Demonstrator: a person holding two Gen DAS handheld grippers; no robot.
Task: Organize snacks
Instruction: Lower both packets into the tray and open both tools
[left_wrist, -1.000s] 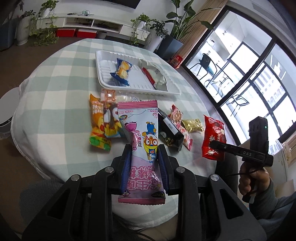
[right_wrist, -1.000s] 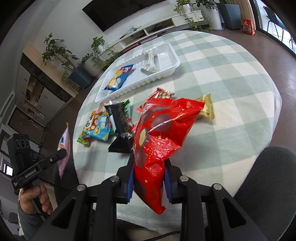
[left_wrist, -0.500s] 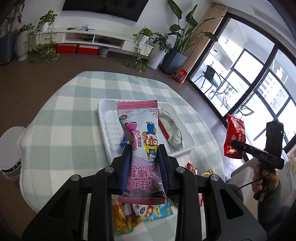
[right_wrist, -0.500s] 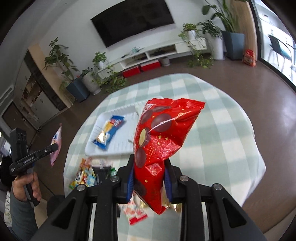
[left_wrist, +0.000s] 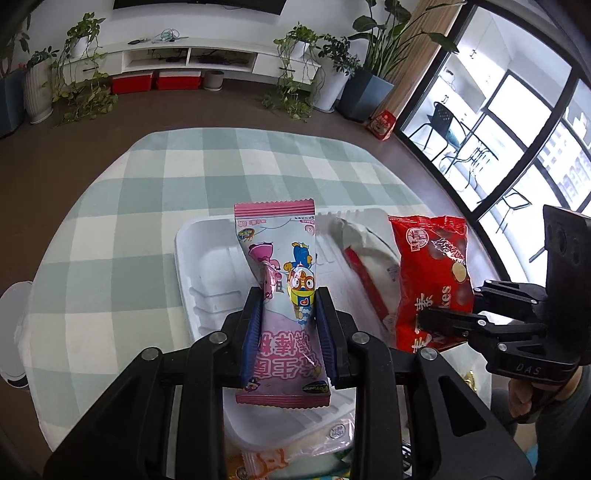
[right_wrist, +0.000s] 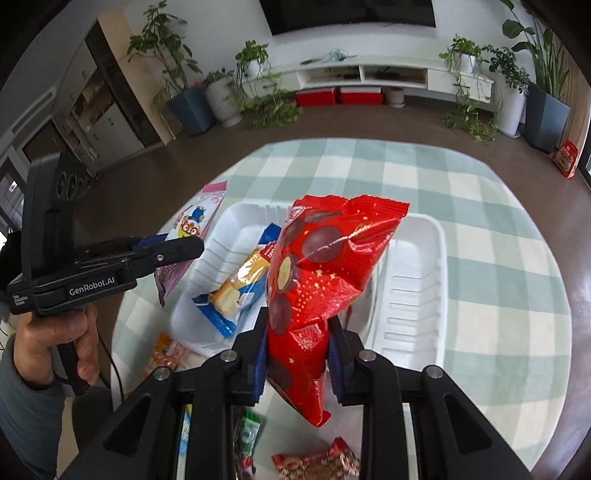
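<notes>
The left tongs (left_wrist: 289, 325) are clamped on a pink cartoon snack packet (left_wrist: 281, 291), held above the white tray (left_wrist: 192, 258) on the checked worktop (left_wrist: 122, 229); the right tongs (right_wrist: 298, 354) grip a red snack bag (right_wrist: 325, 266) over the same tray; a blue-and-yellow packet (right_wrist: 236, 288) lies inside.

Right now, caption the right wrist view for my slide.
Right claw carries a red snack bag over the white tray.
</notes>
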